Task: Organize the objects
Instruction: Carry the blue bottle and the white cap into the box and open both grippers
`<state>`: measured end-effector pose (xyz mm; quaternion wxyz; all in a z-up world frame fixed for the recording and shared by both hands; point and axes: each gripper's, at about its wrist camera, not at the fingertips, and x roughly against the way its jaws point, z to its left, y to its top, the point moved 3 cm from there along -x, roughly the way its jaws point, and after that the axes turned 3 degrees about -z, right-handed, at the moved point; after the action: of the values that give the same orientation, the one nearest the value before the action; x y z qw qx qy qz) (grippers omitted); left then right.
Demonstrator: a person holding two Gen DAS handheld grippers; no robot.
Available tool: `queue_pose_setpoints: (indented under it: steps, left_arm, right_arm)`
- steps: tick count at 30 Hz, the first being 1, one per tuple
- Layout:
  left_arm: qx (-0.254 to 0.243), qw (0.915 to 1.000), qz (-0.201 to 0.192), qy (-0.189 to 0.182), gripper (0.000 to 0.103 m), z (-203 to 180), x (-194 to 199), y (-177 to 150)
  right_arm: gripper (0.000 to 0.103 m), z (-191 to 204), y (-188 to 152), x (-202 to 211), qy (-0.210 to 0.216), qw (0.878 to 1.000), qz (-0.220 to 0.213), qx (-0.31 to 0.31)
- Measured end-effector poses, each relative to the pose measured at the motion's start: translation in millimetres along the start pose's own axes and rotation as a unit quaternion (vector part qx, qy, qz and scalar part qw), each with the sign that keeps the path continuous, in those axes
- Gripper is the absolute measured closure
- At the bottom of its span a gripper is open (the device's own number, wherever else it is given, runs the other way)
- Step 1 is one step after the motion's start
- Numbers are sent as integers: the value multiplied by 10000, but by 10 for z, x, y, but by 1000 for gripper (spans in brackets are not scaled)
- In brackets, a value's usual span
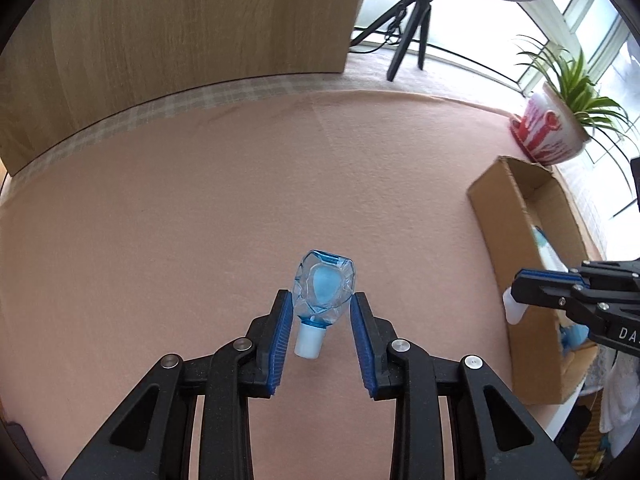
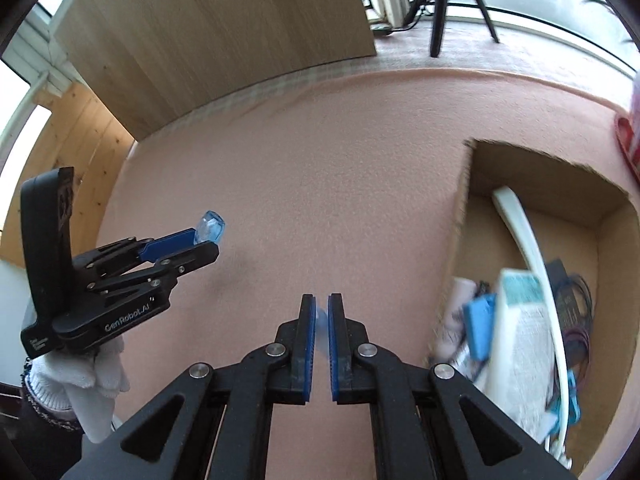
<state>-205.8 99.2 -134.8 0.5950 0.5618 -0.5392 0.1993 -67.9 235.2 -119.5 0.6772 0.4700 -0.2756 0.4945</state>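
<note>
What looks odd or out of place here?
The bottle sits only at the tips of the left gripper, cap toward the camera, so the hold looks shaky. The box holds a jumble of things. Nothing is spilled.

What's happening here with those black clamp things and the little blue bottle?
A person in white gloves holds a pair of tongs in each hand and is tidying small items into a cardboard box on a pink-covered table. The left tongs grip a small clear-blue bottle, lifted above the table with its white cap toward the camera. The right tongs are nearly closed on something small and pale, too blurred to identify, beside the box, which already holds several things.
</note>
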Motion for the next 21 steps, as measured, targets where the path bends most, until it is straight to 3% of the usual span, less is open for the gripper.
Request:
queue_pose_setpoints:
  steps: [11,15,21]
  left_arm:
    - [-600,9962,-293,-557,71,-970,215,205]
    - [-837,9934,-311,-722,71,-1384,168,269]
    - [-1135,9901,-324,-762,71,-1896,-6,421]
  right_arm:
    - [97,-435,-336,648,-248,9954,-668,-633]
    - [97,-575,-468,788,-472,9929,-806,-741]
    - [97,-776,-574,839,-485,9905,-860,-961]
